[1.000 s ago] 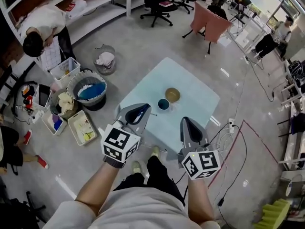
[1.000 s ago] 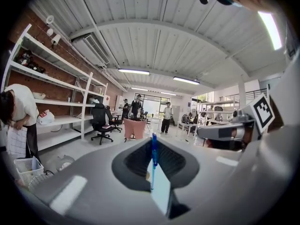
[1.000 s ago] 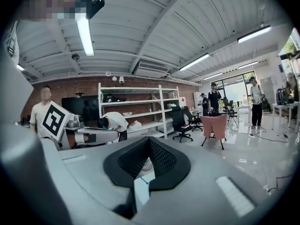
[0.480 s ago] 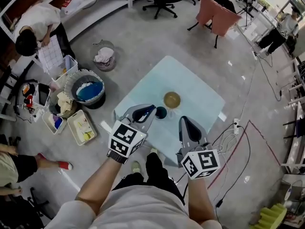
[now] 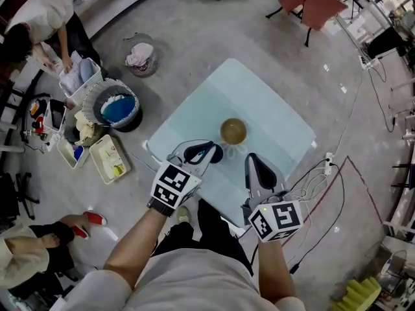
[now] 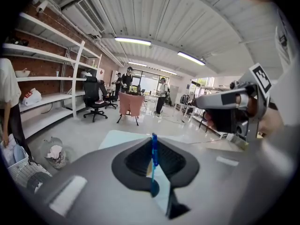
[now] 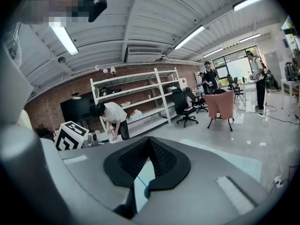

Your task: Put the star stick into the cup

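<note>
Blue star stick pinched in the left gripper just beside the dark cup, right gripper closed, empty

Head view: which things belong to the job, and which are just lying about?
Job: blue star stick in the left gripper; dark cup; brown cup.
Lying about: round bin, wire basket, floor tray, cables.

Cup partly hidden behind left gripper, star stick, its star end not discernible
</note>
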`<act>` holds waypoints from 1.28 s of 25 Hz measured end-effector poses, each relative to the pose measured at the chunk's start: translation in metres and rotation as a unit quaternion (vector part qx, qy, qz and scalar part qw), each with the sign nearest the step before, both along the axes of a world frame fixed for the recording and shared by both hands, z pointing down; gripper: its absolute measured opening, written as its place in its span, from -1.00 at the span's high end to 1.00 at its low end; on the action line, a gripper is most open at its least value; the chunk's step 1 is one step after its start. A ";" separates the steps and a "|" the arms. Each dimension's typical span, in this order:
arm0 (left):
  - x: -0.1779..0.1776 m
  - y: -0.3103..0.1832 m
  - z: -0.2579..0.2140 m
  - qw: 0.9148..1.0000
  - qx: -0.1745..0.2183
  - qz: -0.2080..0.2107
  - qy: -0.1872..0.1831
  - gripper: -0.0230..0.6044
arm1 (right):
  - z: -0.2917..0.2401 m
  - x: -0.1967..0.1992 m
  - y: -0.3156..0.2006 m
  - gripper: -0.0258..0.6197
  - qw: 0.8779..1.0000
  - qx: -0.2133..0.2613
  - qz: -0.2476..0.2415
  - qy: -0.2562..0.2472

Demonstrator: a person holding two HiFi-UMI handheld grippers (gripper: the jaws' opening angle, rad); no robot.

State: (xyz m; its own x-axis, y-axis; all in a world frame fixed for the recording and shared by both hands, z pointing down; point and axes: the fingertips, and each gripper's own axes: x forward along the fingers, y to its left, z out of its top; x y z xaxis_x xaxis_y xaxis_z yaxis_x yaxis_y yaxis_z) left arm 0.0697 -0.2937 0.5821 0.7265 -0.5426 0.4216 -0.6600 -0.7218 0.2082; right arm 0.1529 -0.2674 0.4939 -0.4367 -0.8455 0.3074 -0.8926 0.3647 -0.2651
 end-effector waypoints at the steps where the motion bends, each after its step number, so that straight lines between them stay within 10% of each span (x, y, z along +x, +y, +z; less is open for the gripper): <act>1: 0.000 -0.002 0.008 1.000 -0.006 0.000 -0.003 0.86 | 0.004 0.001 -0.004 0.89 1.000 -0.005 -0.002 0.000; 19: 0.017 -0.003 0.099 0.997 -0.074 0.033 -0.001 0.85 | 0.069 -0.009 -0.029 0.89 0.997 -0.060 -0.037 -0.006; 32: 0.006 -0.024 0.083 0.999 -0.040 0.015 -0.016 0.59 | 0.067 -0.019 -0.033 0.89 0.996 -0.062 -0.065 -0.017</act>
